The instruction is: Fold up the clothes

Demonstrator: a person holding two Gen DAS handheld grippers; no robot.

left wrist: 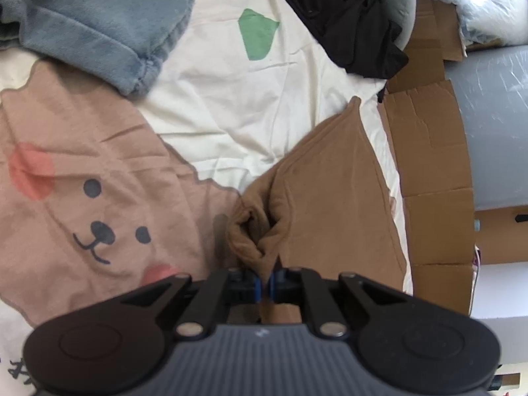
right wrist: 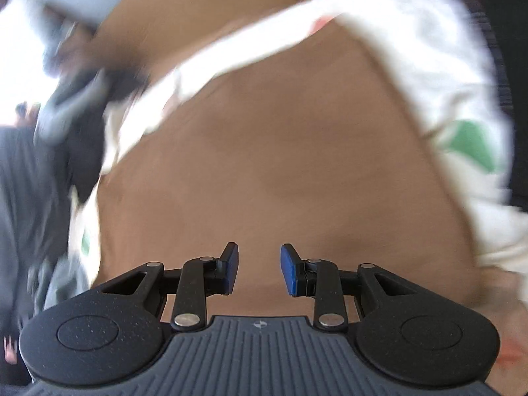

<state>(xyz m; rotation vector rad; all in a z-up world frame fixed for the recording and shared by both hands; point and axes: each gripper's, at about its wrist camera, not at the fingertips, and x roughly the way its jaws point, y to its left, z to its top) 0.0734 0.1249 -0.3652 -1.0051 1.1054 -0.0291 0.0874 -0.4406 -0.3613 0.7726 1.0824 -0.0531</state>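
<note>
A brown garment (left wrist: 333, 194) lies on a cream bedsheet (left wrist: 231, 99) printed with a bear face. My left gripper (left wrist: 265, 285) is shut on a bunched fold at the near edge of that brown cloth. In the blurred right wrist view the same brown garment (right wrist: 270, 151) fills the middle. My right gripper (right wrist: 259, 270) hovers above it with its blue pads (right wrist: 289, 269) apart and nothing between them.
A pair of blue jeans (left wrist: 95, 23) lies at the far left of the bed and a black garment (left wrist: 346, 16) at the far right. Flattened cardboard (left wrist: 429, 151) and a grey surface (left wrist: 495, 125) line the bed's right side. Dark and grey clothes (right wrist: 62, 115) sit left in the right wrist view.
</note>
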